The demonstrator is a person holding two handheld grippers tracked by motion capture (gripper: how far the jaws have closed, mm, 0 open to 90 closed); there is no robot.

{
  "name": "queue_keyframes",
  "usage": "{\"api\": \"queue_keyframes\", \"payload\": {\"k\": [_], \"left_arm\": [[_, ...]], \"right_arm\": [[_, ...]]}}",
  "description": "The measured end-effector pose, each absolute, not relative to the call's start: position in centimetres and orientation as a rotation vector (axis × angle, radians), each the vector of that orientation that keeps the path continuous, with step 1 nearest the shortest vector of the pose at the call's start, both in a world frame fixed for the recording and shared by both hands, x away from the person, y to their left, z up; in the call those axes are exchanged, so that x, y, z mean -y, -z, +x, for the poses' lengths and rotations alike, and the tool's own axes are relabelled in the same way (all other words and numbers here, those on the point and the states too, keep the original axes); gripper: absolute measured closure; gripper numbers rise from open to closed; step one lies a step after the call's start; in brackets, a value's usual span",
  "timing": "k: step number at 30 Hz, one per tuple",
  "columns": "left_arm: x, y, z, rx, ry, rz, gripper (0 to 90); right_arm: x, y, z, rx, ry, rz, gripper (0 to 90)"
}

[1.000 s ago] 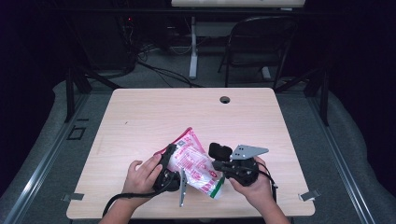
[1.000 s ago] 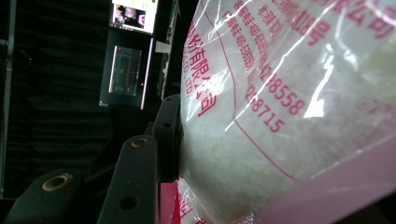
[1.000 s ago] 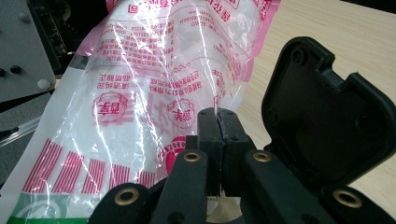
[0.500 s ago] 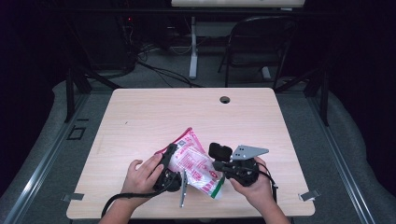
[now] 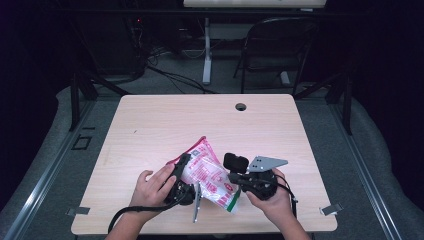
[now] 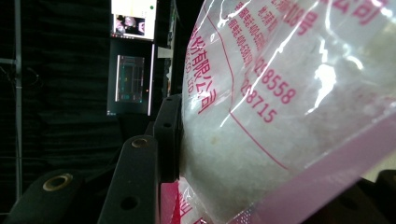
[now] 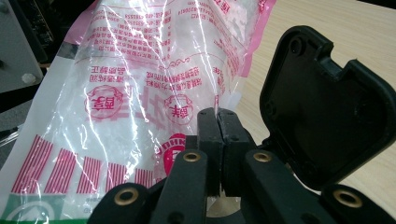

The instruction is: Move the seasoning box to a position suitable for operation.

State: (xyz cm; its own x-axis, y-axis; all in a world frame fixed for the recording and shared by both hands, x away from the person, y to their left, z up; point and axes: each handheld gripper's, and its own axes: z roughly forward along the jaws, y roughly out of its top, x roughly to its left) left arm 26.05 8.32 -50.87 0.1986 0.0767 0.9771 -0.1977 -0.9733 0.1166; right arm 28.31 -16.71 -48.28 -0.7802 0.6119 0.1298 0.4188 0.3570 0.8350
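while both grippers hold the bag near the table's front edge, the step looks like pulling or tearing it open between them, so best to keep each bite on the film edge, not on the white grainy fill, and pull apart steadily so it doesn't split wide and spill. left gripper sits at the bag's left side; in the left gripper view a black jaw presses against the clear film with the contents bulging beside it, so it looks clamped on the bag, though the second jaw is hidden behind the plastic. right gripper has its jaws pinched fully together, with a thin bit of the bag's film seemingly caught between the tips; can't be sure how much plastic is really in there. bag is pink and white with red print and a green corner, held just above or resting on the wood, can't tell which. its long axis runs diagonally, pink sealed end pointing up-left away from the person, green-striped end pointing down-right toward the front edge. grey three-cornered plate on the right gripper points right. risk: the thin right-side pinch could slip off.
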Motion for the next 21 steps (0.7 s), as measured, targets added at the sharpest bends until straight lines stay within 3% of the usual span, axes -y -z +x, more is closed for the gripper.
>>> {"api": "queue_keyframes", "payload": {"k": [21], "left_arm": [[-8.23, 50.57, 25.79, 0.154, -1.91, 2.231, 62.9]], "right_arm": [[16.67, 48.39, 28.32, -2.415, -1.385, 0.931, 89.3]]}}
